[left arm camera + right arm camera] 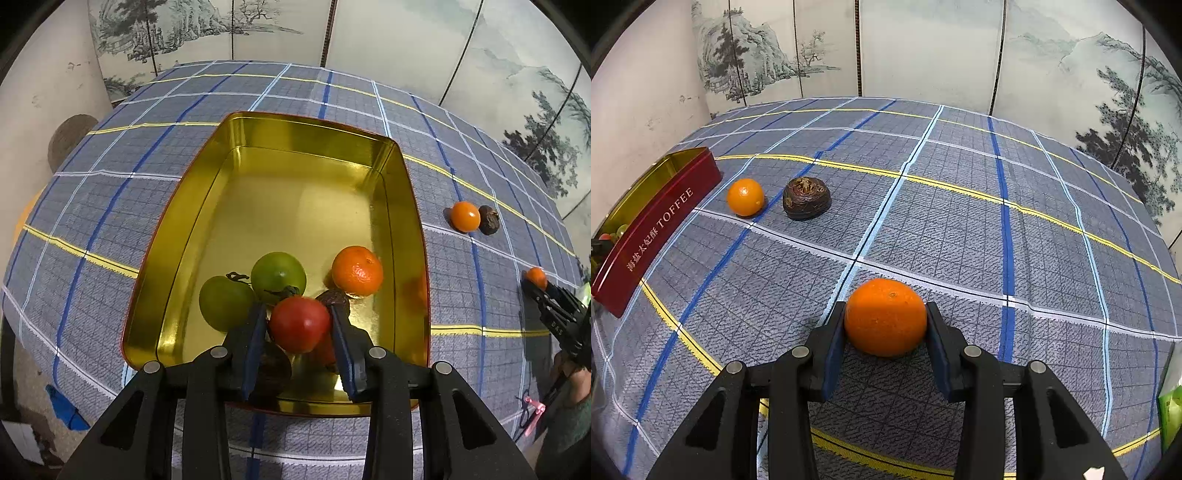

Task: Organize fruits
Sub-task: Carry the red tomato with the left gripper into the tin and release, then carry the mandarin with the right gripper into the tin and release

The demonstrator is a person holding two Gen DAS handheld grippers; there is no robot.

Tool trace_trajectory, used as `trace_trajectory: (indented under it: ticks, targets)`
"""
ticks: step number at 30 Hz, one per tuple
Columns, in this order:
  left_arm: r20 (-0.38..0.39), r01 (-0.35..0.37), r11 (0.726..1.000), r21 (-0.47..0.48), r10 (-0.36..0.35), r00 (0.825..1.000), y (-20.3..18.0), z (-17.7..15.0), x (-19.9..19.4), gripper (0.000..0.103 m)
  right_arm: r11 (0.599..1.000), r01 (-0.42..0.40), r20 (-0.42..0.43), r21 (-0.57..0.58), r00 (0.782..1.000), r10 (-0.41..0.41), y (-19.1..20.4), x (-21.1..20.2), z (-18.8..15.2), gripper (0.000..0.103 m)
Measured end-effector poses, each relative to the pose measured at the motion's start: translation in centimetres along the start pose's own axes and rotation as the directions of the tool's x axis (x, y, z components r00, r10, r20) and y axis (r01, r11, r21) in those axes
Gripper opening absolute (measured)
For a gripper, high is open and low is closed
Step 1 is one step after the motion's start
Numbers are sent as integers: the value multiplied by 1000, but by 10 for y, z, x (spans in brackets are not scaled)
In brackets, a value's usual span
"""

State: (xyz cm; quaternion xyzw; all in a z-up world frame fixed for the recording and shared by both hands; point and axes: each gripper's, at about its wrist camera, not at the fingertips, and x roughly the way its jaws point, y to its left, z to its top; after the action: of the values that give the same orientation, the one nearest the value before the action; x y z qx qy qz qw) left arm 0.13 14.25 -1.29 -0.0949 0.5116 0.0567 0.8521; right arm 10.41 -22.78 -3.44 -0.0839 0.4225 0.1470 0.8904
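Two claws both clenched, left gripper (299,325) on red fruit (298,323) over gold tin (413,206), right gripper (885,321) grasping orange (885,316), only right view shows open tablecloth (960,221).

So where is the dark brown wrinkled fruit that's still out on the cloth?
In the right wrist view the dark brown fruit lies on the checked tablecloth, upper left, just right of a small orange near the red tin.

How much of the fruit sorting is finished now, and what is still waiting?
Done: two green fruits and an orange lie in the gold tin. In hand: the left gripper grips a red fruit over the tin; the right gripper grips an orange fruit on the cloth. Left: a small orange and a dark brown fruit beside the tin.
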Motion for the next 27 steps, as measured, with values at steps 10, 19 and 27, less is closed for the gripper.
trace_trajectory:
  ticks: [10,19,27]
  targets:
    - [33,17,1000,16,-18,999,-3,-3,-7,45,1000,16,-19,25,1000,-16,2,0,6,37]
    - [74,19,1000,-15,-18,997,8,-2,-21,54,997,-66,34,-25,997,67,41,-21,32,37]
    - [137,-33,997,-67,42,990,33,-1,-39,54,972,-200,73,-121,975,209,106,-39,54,37]
